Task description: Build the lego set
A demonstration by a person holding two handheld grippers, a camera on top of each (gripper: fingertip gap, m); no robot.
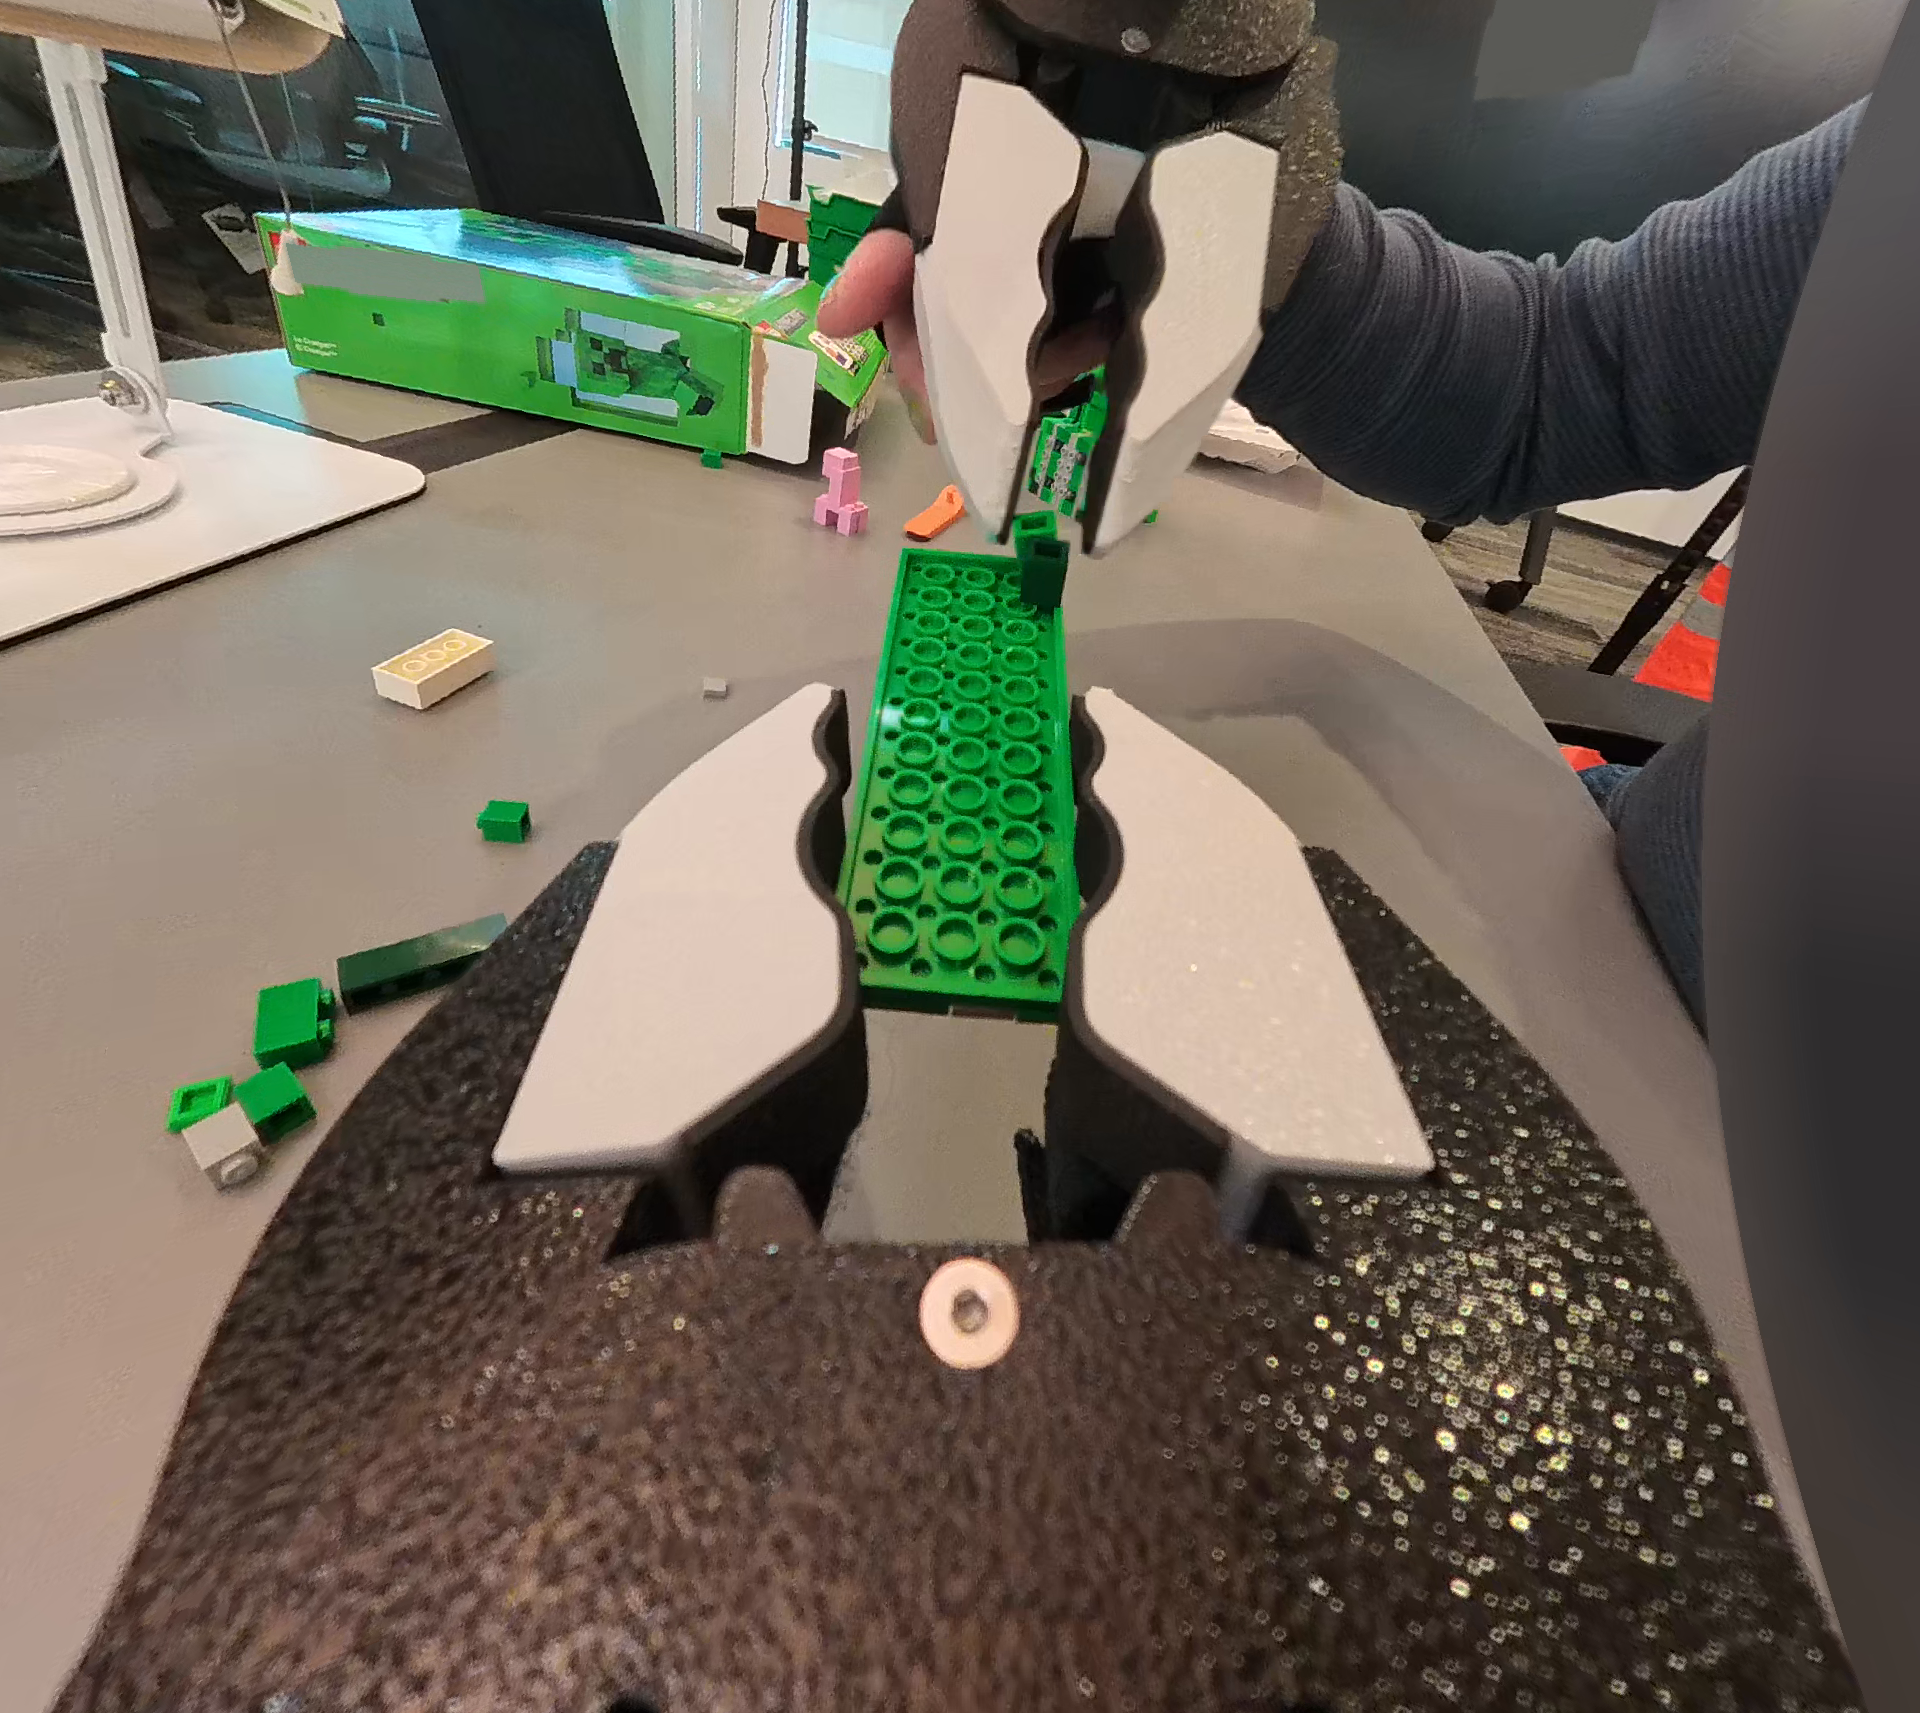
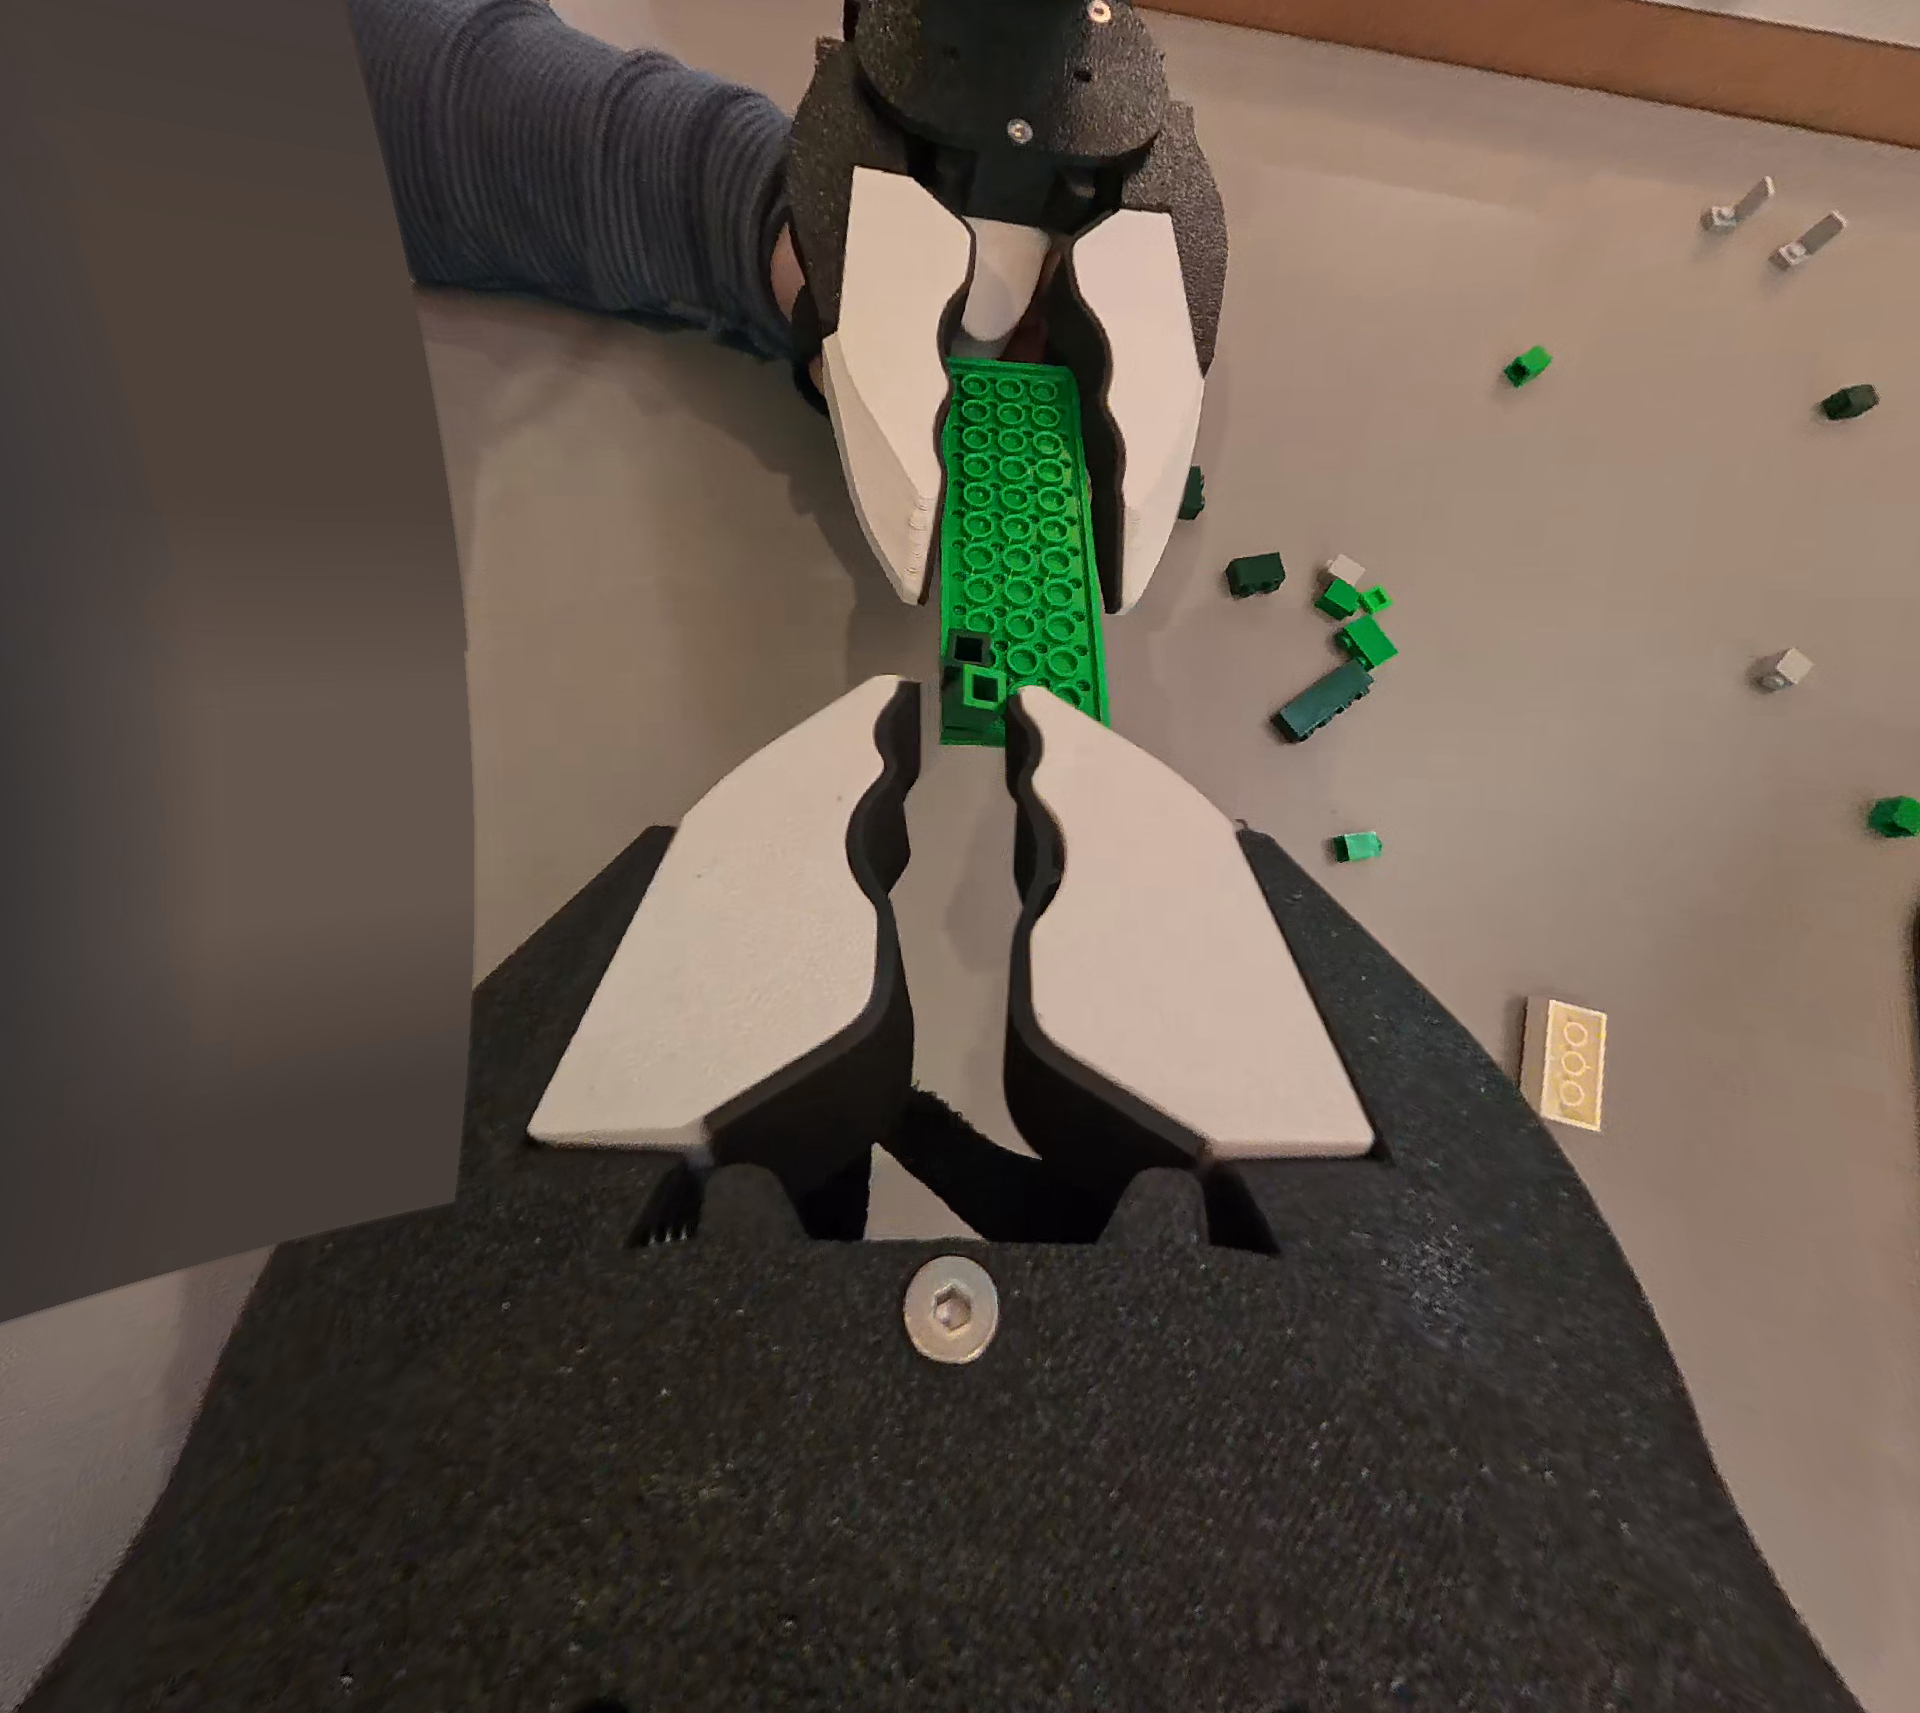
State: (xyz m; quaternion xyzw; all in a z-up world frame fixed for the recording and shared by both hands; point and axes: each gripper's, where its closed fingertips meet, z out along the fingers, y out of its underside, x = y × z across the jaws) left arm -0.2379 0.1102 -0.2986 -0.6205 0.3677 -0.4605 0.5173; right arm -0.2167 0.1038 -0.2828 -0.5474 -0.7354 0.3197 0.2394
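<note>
A long green studded plate (image 1: 966, 832) is clamped at its near end between the fingers of my left gripper (image 1: 961, 702), which is shut on its side edges. At the plate's far end a dark green small brick (image 1: 1044, 577) stands on the studs with a brighter green small brick (image 1: 1037, 525) on or just over it. My right gripper (image 1: 1047, 536) points down over that brick, its tips either side with a small gap. In the right wrist view my right gripper (image 2: 964, 695) is slightly open above the two bricks (image 2: 977, 671). The left gripper (image 2: 1018, 603) faces it on the plate (image 2: 1023, 500).
Loose green bricks (image 1: 281, 1040) and a dark green long brick (image 1: 416, 957) lie left of the plate on the grey table (image 1: 623, 572). A cream brick (image 1: 431, 666), pink figure (image 1: 842, 489), orange tool (image 1: 935, 515) and green box (image 1: 540, 333) lie farther back. Grey small parts (image 2: 1787, 240) lie apart. My two grippers' fingertips are within a few centimetres of each other. About 12 cm separates my left fingertips from the dark green long brick (image 1: 416, 957). Seen from the right wrist view (image 2: 1331, 695) as well.
</note>
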